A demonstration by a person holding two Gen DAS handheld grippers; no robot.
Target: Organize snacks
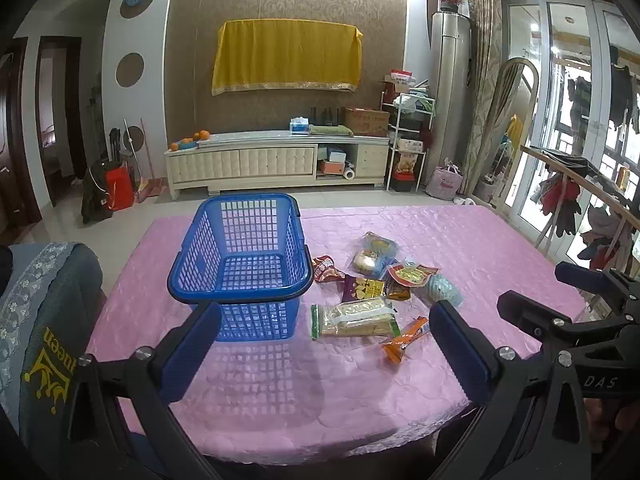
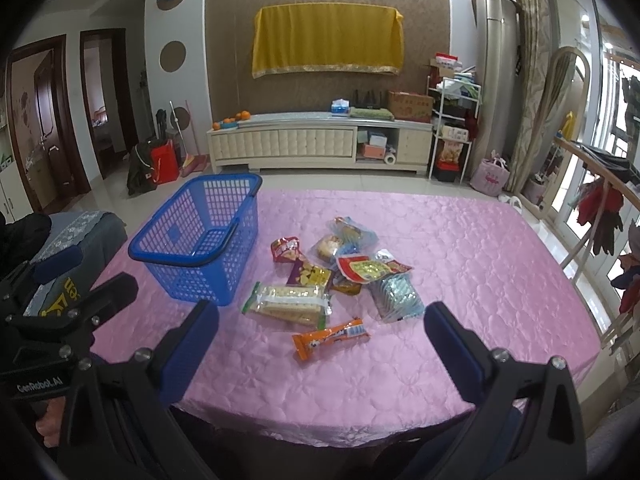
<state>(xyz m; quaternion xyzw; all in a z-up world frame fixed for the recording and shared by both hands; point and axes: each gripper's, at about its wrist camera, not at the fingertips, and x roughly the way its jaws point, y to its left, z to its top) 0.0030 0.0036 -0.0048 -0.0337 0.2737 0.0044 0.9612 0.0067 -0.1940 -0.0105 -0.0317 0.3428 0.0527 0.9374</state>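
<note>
Both the left gripper (image 1: 320, 344) and right gripper (image 2: 320, 340) hover wide apart and holding nothing, poised to move scattered snack packets (image 2: 332, 276) into the empty blue basket (image 2: 192, 240) beside them.

A table (image 2: 460, 280) draped in shiny pink quilted cloth is carrying everything. A blue mesh basket (image 2: 200, 236) is standing at its ten o'clock, empty. A loose cluster of snack packets (image 2: 340, 276) is lying just beside it, toward the table's centre, several overlapping.

Daylight from right-hand windows (image 1: 568, 92), sharp centre — fisheye-bent, dark-vignetted corners
</note>
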